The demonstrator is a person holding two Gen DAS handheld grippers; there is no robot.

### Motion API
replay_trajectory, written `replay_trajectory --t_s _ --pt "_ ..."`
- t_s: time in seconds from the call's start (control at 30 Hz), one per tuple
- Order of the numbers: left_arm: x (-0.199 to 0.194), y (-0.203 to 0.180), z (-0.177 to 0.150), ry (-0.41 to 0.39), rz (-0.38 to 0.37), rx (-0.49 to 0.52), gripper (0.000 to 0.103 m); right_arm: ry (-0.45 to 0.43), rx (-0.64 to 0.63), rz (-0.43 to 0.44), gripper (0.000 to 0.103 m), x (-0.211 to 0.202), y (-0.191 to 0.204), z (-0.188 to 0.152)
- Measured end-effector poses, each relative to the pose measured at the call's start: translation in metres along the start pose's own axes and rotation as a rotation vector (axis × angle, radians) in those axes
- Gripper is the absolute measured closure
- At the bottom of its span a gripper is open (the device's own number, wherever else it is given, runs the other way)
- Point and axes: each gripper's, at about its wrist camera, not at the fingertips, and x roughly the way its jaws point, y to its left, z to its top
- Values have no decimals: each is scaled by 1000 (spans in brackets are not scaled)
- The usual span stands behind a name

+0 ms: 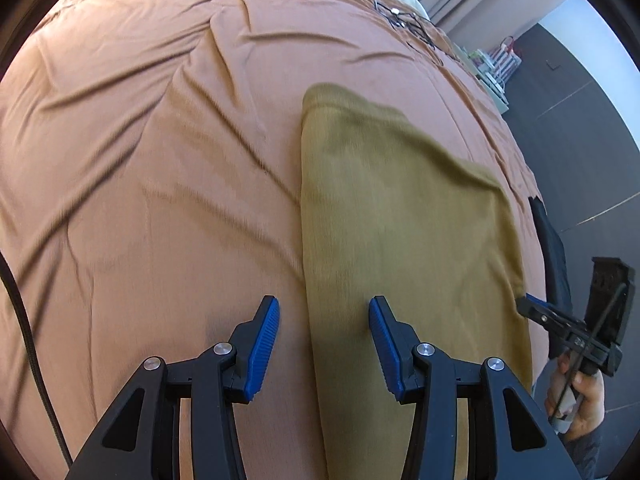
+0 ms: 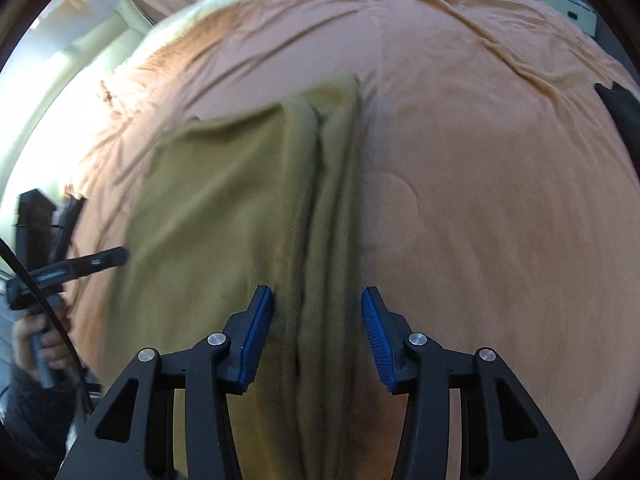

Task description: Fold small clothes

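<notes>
one olive garment lies folded lengthwise on the wide orange bedspread, with the left gripper and right gripper both spread wide, holding nothing. i'd pinch both near corners evenly before folding away. only the right wrist view shows the bunched pleats along its edge.

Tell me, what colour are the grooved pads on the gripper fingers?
Blue pads on black arms, clearest in the left wrist view.

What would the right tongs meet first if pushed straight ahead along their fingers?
Most likely the olive garment: the open right tongs straddle its bunched right edge. Depth is unclear.
</notes>
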Motion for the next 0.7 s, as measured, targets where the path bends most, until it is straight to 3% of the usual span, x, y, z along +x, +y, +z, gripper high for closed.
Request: replay_trajectory --t_s 0.1,0.37,0.57,0.63,0.7 --pt "-2 1 -12 4 -3 -9 54 -2 43 22 86 -3 -7 -4" --pt "-15 3 -43 16 -29 -16 54 -25 98 45 86 -12 -16 -23" --pt "-21 4 -67 36 -84 -35 54 -32 175 173 84 -29 -38 -42" --pt "-21 3 -73 44 -98 -39 54 -34 181 211 77 -34 -42 -53" --pt "-21 3 -79 53 -115 -48 54 -32 187 232 51 -36 -45 -63"
